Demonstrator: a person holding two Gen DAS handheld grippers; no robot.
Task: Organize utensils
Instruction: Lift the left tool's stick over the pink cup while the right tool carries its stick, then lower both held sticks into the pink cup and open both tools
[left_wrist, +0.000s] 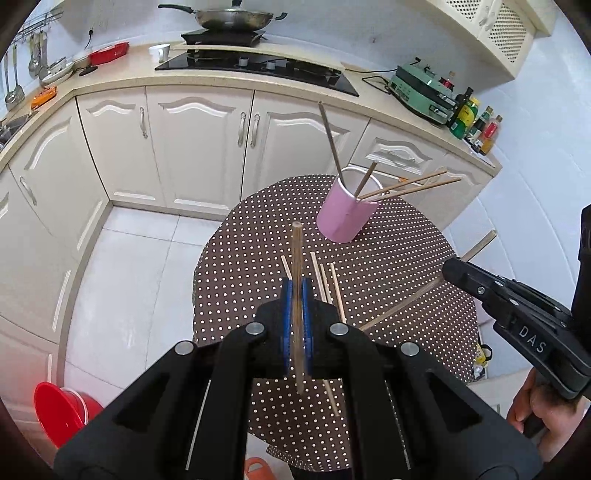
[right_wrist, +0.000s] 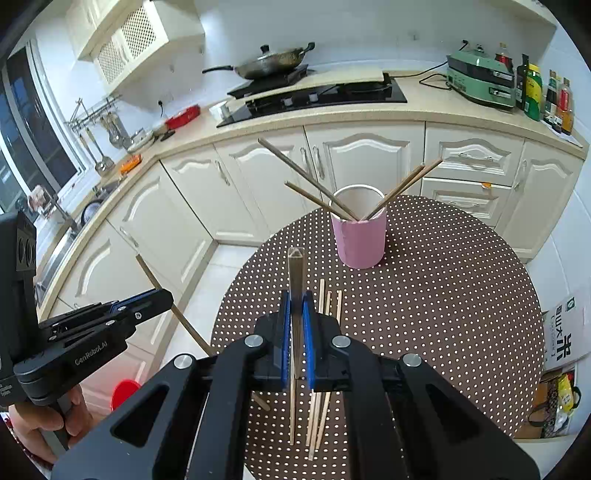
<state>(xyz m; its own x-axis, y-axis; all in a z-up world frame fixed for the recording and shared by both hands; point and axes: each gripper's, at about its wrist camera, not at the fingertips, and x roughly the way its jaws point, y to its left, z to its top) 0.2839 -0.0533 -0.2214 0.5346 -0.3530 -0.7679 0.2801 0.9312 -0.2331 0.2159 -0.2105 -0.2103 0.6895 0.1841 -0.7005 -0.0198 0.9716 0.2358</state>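
A pink cup (left_wrist: 345, 218) (right_wrist: 364, 242) with several chopsticks leaning in it stands at the far side of the round dotted table (left_wrist: 391, 266) (right_wrist: 450, 302). My left gripper (left_wrist: 295, 286) is shut on one wooden chopstick (left_wrist: 296, 251) that points away from the camera, above the table's near half. My right gripper (right_wrist: 296, 297) is shut on another chopstick (right_wrist: 296, 269), also short of the cup. Each gripper shows in the other's view, the right gripper (left_wrist: 450, 269) and the left gripper (right_wrist: 166, 295), each with its stick crosswise. Several loose chopsticks (left_wrist: 327, 284) (right_wrist: 330, 302) lie on the cloth below.
Cream cabinets (left_wrist: 199, 147) and a counter with a black hob (right_wrist: 314, 99) and a wok (left_wrist: 229, 18) wrap behind the table. A green appliance (right_wrist: 480, 79) and bottles (right_wrist: 535, 92) stand at the right. A red bucket (left_wrist: 62, 413) sits on the tiled floor, a rice bag (right_wrist: 565, 328) beside the table.
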